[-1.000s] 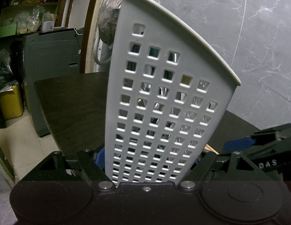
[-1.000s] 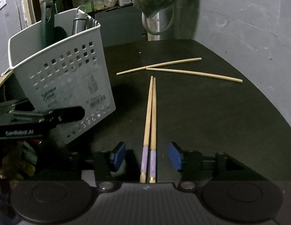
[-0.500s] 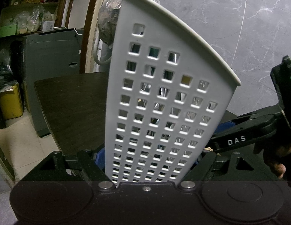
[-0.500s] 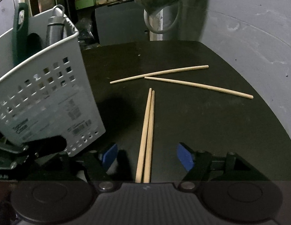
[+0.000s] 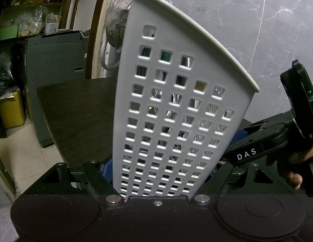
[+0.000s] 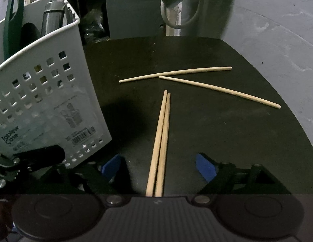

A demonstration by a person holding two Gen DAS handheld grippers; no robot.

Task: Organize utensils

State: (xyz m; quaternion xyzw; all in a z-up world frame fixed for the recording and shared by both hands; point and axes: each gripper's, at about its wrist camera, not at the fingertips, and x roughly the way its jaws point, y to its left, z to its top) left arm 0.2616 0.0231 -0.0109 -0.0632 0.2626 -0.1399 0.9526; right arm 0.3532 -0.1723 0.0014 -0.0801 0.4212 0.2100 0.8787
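A white perforated utensil basket (image 5: 176, 109) fills the left wrist view; my left gripper (image 5: 159, 169) is shut on its lower wall. The basket (image 6: 45, 100) also shows at the left of the right wrist view, holding a green-handled utensil (image 6: 12, 20) and a metal utensil (image 6: 53, 12). My right gripper (image 6: 158, 165) is open, its blue pads wide apart on either side of a pair of chopsticks (image 6: 161, 137) lying on the dark table (image 6: 227, 137). Two more chopsticks (image 6: 196, 76) lie crossed farther back. The right gripper's body (image 5: 267, 143) shows at the right of the left wrist view.
A grey marbled wall (image 6: 277, 30) borders the table on the right. A grey cabinet (image 5: 55, 66) and cluttered shelves (image 5: 27, 20) stand behind the table. A yellow container (image 5: 10, 111) sits on the tiled floor at left.
My right gripper opened wider and moved forward along the pair of chopsticks, whose purple ends slid out of view. The basket looms nearer in its view. The left gripper has held still.
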